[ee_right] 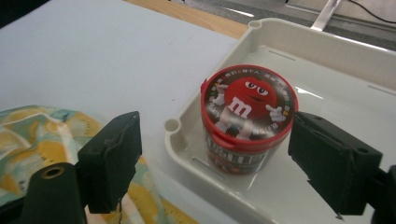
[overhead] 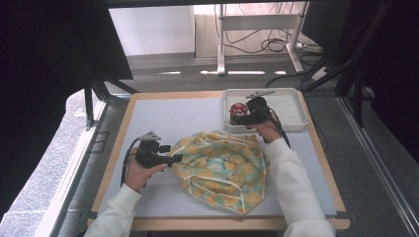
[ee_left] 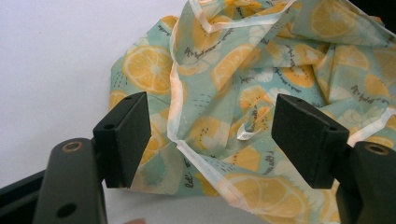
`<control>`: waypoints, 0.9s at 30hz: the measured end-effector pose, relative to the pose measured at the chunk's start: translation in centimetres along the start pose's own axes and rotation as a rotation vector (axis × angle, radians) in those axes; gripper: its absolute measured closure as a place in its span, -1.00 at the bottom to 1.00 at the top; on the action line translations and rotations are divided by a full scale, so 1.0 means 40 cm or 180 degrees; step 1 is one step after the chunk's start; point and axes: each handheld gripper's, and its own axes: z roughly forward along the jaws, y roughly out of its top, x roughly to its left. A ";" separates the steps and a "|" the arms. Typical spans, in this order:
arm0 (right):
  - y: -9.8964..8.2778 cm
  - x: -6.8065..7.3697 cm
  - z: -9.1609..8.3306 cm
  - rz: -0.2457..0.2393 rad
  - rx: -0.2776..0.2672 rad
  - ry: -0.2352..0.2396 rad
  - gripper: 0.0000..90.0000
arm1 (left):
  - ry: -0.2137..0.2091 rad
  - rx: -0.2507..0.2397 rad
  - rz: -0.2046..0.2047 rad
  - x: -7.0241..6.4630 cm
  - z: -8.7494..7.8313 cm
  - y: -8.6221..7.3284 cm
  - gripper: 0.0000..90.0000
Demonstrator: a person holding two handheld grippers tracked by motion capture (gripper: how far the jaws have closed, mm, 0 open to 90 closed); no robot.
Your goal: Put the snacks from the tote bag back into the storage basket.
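Nearest the person, two white sleeves come in over the front edge of the tabletop [overhead: 163,118]; the left hand [overhead: 141,174] holds the left hand-held gripper [overhead: 174,159] low at the left border of a crumpled cloth bag [overhead: 225,167], mint green with orange slices printed on it and pale tape along its hems; in the left gripper view the jaws stand wide apart with the bag's [ee_left: 243,93] folded edge lying between them, one white-taped hem running down the gap, and the pads press on nothing; the bag lies in the middle of the tabletop, toward the front, spread in loose folds.

Farther off, the right hand [overhead: 267,131] reaches past the bag's far edge and holds the right hand-held gripper [overhead: 236,114] over the near left corner of a white tray [overhead: 291,111], which sits at the far right of the tabletop; in the right gripper view its jaws are parted wide, one over the tabletop just beside the tray's [ee_right: 327,56] rim and the other inside the tray; between them, untouched, stands a round candy tub [ee_right: 248,119] with a red lid bearing a red cartoon figure, upright in the tray's corner; a corner of the bag shows below the jaw outside the tray.

Beyond the tabletop lie grey carpet, a white desk frame and loose black cables.
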 end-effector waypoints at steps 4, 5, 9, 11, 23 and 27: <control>-0.022 0.002 -0.026 0.0002 -0.0041 0.0031 -0.53 | 0.0004 0.0013 0.0011 0.001 0.000 -0.002 -0.37; -0.037 0.004 -0.042 0.0003 -0.0051 0.0059 -0.52 | 0.0007 0.0005 0.0009 0.001 -0.001 -0.002 -0.37; -0.065 0.016 -0.071 -0.0010 -0.0061 0.0105 -0.52 | 0.0012 -0.0022 0.0006 0.001 -0.005 0.001 -0.37; -0.086 0.026 -0.091 -0.0051 -0.0081 0.0111 -0.51 | 0.0013 -0.0015 0.0008 0.002 -0.004 0.001 -0.37; -0.204 0.063 -0.226 -0.0081 -0.0151 0.0198 -0.52 | 0.0015 0.0002 0.0036 -0.004 -0.004 0.001 -0.37; -0.241 0.073 -0.250 -0.0090 -0.0174 0.0205 -0.52 | 0.0027 -0.0017 0.0031 -0.003 -0.010 0.003 -0.37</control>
